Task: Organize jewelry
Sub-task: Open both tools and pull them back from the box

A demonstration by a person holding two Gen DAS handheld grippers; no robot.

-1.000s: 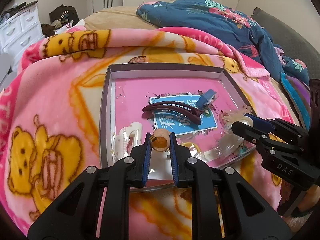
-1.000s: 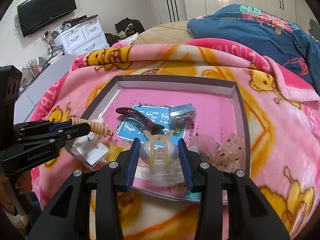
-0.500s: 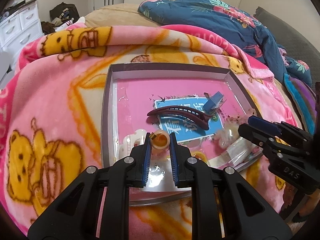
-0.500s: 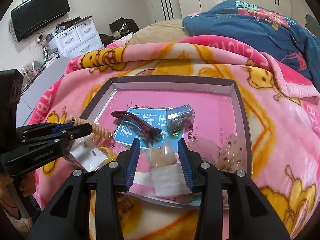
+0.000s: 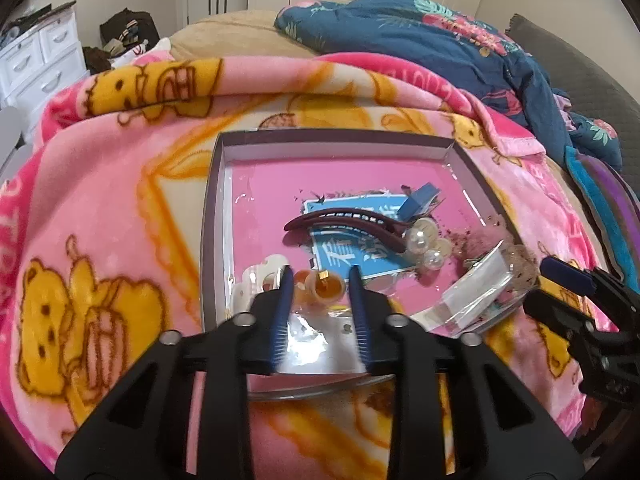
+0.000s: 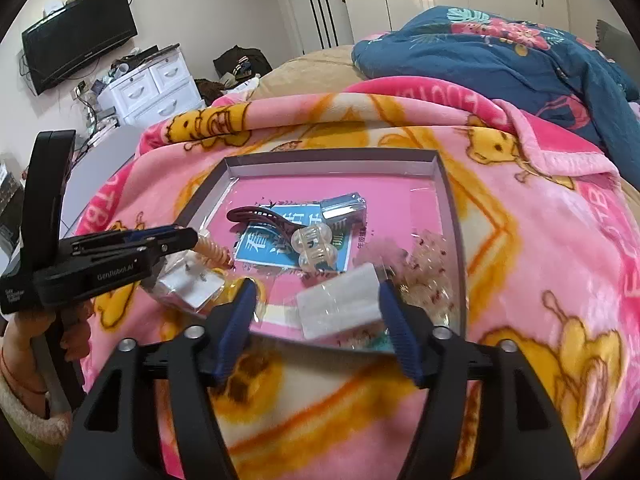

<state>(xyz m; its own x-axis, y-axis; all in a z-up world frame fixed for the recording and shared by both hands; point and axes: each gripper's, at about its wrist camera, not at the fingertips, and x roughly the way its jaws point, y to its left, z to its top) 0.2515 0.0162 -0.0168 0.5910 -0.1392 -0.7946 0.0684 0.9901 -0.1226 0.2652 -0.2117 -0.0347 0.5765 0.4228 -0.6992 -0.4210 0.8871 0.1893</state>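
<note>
Two grippers work over one shallow grey-walled tray [image 5: 211, 216] with a pink floor, set on a pink bear-print blanket [image 5: 100, 200] across the bed. Tray contents: dark red hair clip [image 5: 344, 222] lying across a blue card [image 5: 352, 248]; small blue box [image 5: 420, 200] at the card's far corner; clear pearl-like claw clip [image 5: 426, 244] just beside the hair clip's right end; white packet [image 6: 340, 304] and glittery pink pieces [image 6: 428, 256] near the right wall; white piece [image 5: 256, 284] near the left wall.

Left gripper [image 5: 320, 276]: fingers parted, an orange spiral hair tie [image 5: 326, 286] between them; contact with the pads cannot be told. From the right wrist, the tie [image 6: 214, 252] pokes out past the fingertips.

Right gripper [image 6: 316, 292]: fingers wide apart, holding nothing, white packet lying between them.

Surroundings: blue floral duvet [image 6: 500, 48], white drawers [image 6: 156, 88], wall television [image 6: 80, 40].

Against one second ago: right gripper then had the claw clip between its fingers; clip now lies on the card. Left fingers stood closer on the tie then; wider now.
</note>
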